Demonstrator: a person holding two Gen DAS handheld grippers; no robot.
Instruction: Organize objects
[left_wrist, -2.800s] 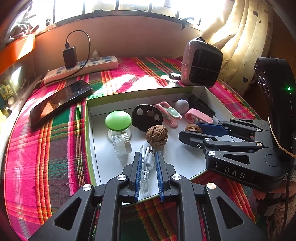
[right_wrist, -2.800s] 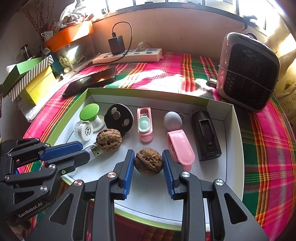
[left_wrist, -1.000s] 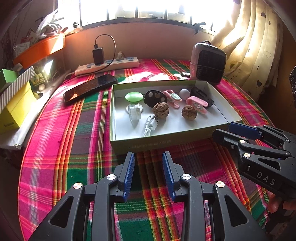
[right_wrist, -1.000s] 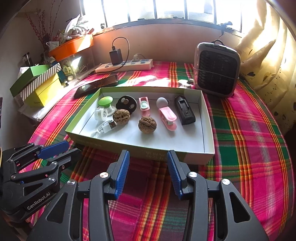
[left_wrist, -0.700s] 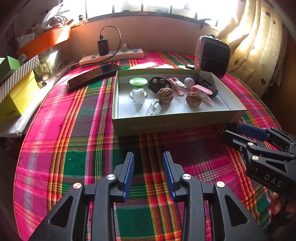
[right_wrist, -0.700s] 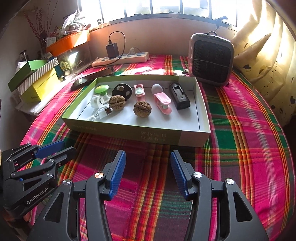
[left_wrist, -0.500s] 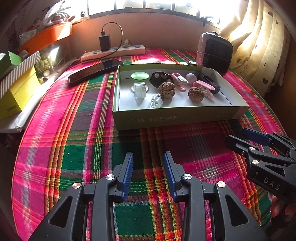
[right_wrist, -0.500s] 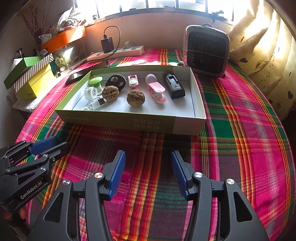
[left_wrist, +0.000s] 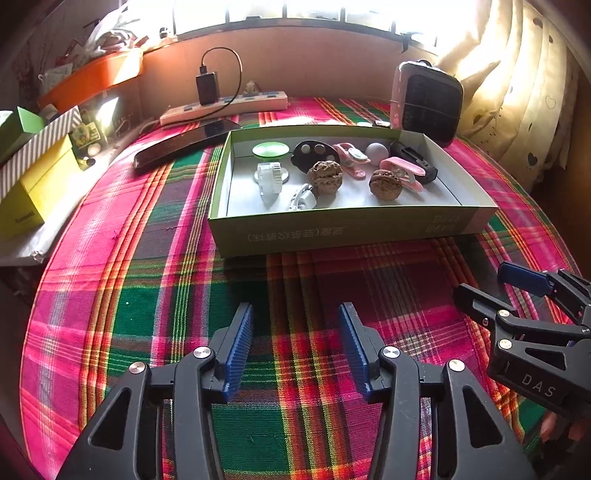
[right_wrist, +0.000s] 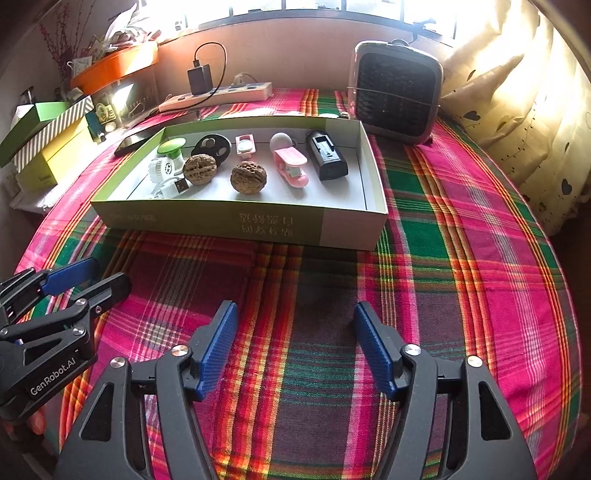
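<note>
A shallow green box (left_wrist: 347, 229) (right_wrist: 236, 221) sits mid-table. Inside lie two walnuts (left_wrist: 386, 184) (right_wrist: 248, 178), a white USB cable (left_wrist: 301, 197), a green-topped knob (right_wrist: 171, 147), a black disc (right_wrist: 212, 146), pink clips (right_wrist: 291, 162), a grey ball (right_wrist: 280, 140) and a black holder (right_wrist: 327, 155). My left gripper (left_wrist: 295, 349) is open and empty over the cloth in front of the box. My right gripper (right_wrist: 295, 347) is open and empty, also in front of the box. Each shows in the other's view: the left (right_wrist: 86, 277), the right (left_wrist: 495, 284).
A plaid cloth (left_wrist: 147, 314) covers the round table. Behind the box are a small heater (right_wrist: 395, 98), a power strip with charger (left_wrist: 225, 105) and a black phone (left_wrist: 181, 146). Yellow and green boxes (left_wrist: 29, 177) stand at the left edge; a curtain (right_wrist: 524, 110) hangs on the right.
Both grippers let go of the cable and walnut inside the box, then drew back toward the table's near edge. Both jaws have opened wider.
</note>
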